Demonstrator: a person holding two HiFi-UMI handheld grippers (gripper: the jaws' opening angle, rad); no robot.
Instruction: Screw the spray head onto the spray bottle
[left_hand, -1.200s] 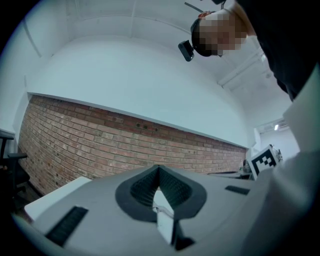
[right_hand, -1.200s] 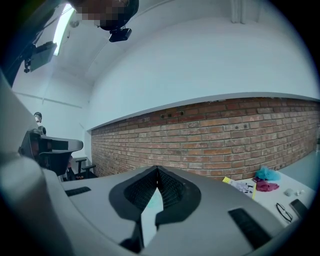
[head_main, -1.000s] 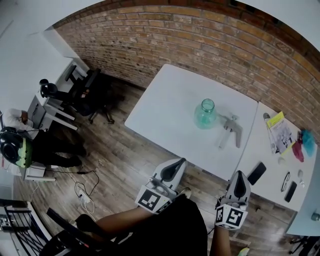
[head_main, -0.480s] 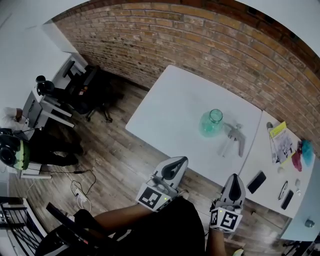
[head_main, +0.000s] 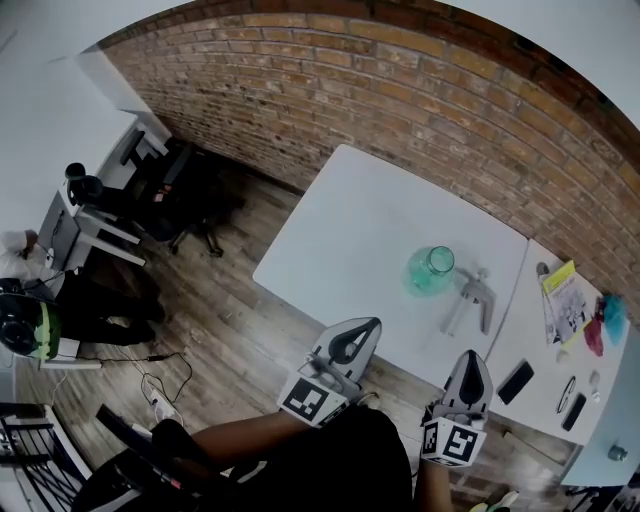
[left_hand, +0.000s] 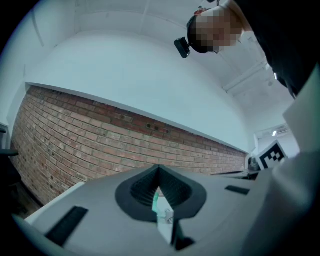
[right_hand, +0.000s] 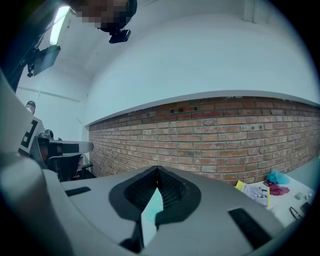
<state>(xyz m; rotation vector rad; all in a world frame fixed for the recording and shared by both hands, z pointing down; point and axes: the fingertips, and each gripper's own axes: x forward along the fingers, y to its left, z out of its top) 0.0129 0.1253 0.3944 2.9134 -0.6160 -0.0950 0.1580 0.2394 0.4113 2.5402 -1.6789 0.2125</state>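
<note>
Left gripper (head_main: 368, 328), right gripper (head_main: 472, 358) nearer table (head_main: 350, 225)

A brick wall (head_main: 400, 90) is seen across the top, a black office chair (head_main: 185, 192) at upper left, and a yellow booklet (head_main: 560, 300) and black phone (head_main: 514, 381) at right.

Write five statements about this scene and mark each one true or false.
1. The spray head lies on the table beside the bottle. True.
2. The bottle lies on its side. False: it stands upright.
3. The left claw and the right claw are both shut. True.
4. The right claw holds the spray head. False: it is empty.
5. The wall behind the table is brick. True.
</note>
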